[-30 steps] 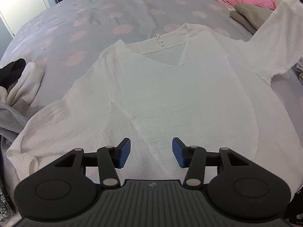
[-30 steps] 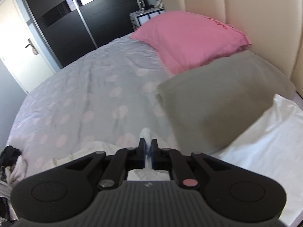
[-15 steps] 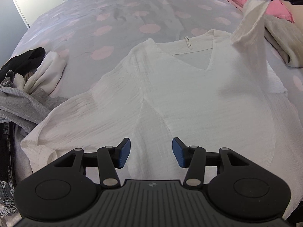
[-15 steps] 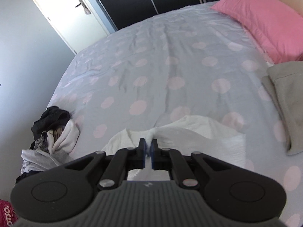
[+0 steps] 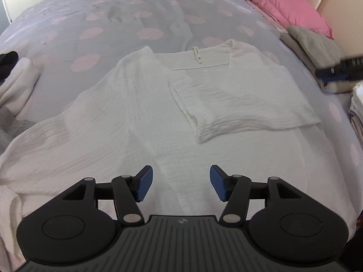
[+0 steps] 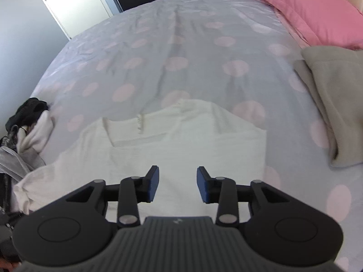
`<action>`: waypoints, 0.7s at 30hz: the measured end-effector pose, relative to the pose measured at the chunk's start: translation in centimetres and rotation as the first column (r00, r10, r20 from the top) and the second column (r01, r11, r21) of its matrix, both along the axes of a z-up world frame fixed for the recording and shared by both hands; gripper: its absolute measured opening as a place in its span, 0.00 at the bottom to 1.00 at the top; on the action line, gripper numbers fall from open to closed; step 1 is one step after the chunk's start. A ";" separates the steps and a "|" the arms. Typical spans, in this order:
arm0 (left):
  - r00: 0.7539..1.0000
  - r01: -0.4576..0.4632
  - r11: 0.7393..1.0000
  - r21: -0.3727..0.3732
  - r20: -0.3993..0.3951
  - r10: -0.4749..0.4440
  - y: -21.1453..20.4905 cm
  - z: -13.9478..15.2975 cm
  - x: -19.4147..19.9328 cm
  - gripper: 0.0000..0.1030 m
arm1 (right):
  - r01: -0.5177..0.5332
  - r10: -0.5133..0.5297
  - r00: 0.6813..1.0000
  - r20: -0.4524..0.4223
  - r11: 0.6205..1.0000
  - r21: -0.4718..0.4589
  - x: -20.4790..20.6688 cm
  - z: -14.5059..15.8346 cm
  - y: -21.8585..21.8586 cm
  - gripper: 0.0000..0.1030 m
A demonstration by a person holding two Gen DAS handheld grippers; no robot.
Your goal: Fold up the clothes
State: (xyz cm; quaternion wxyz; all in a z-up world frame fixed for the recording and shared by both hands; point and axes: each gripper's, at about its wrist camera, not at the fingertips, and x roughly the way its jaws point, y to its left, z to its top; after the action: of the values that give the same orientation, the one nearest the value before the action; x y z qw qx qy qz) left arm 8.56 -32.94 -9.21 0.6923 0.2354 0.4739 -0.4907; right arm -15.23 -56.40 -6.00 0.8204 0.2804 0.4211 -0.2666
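Left gripper [image 5: 180, 182] spread, empty, low centre over white blouse [image 5: 145, 122] lying flat on bed [image 5: 68, 22]; unfolded sleeve [image 5: 45, 145] lower left, likely next. Right gripper [image 6: 177, 184] jaws just opening, nothing between; folded sleeve [image 5: 238, 104] centre right shows only in left view

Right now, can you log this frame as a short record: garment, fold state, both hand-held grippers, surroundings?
garment: white crinkled V-neck blouse, flat on the grey pink-dotted bedspread
fold state: one sleeve folded across the chest; the other still spread out
left hand-held gripper: open, empty
right hand-held gripper: jaws just opened, nothing between them
surroundings: pink pillow, folded beige cloth
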 end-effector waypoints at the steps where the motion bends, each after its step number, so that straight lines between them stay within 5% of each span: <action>1: 1.000 -0.005 1.000 -0.005 -0.013 0.005 -0.7 -0.5 0.1 0.53 | 0.005 -0.005 1.000 -0.018 1.000 -0.001 -1.4 -1.0 -0.3 0.39; 6: 1.000 -0.005 1.000 0.018 -0.022 0.005 -4.6 -3.4 -0.1 0.53 | 0.012 -0.013 0.990 -0.141 1.000 -0.009 -6.2 -5.3 -2.1 0.39; 11: 0.999 -0.029 0.999 0.037 -0.033 0.030 -7.2 -5.8 -0.5 0.50 | -0.111 0.113 0.975 -0.193 0.994 0.018 -7.0 -7.6 -1.7 0.40; 14: 0.999 -0.046 0.999 0.019 -0.005 0.046 -7.4 -6.0 -0.7 0.35 | -0.187 0.165 0.950 -0.266 0.980 -0.061 -5.9 -8.9 -0.7 0.40; 15: 0.999 -0.044 0.999 0.014 -0.005 0.044 -7.4 -5.9 -0.7 0.21 | -0.191 0.162 0.947 -0.277 0.978 -0.081 -5.7 -9.2 -0.7 0.39; 16: 0.999 -0.038 0.999 0.014 -0.025 0.039 -7.3 -5.8 -0.5 0.12 | -0.190 0.155 0.946 -0.285 0.977 -0.100 -5.5 -9.5 -0.7 0.31; 18: 0.998 -0.030 0.999 0.041 -0.054 0.033 -7.4 -5.6 -0.1 0.09 | -0.160 0.131 0.944 -0.301 0.985 -0.071 -5.6 -10.1 -1.4 0.08; 21: 0.998 0.000 0.996 0.090 -0.061 0.006 -7.6 -5.6 0.2 0.08 | -0.124 0.108 0.946 -0.306 0.992 -0.033 -5.7 -10.8 -2.1 0.08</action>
State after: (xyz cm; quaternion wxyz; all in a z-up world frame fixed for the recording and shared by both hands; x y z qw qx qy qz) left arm 8.74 -40.58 -14.82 0.6670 0.2506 0.5167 -0.4747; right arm -20.96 -58.53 -16.79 0.7671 0.1896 0.5508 -0.2688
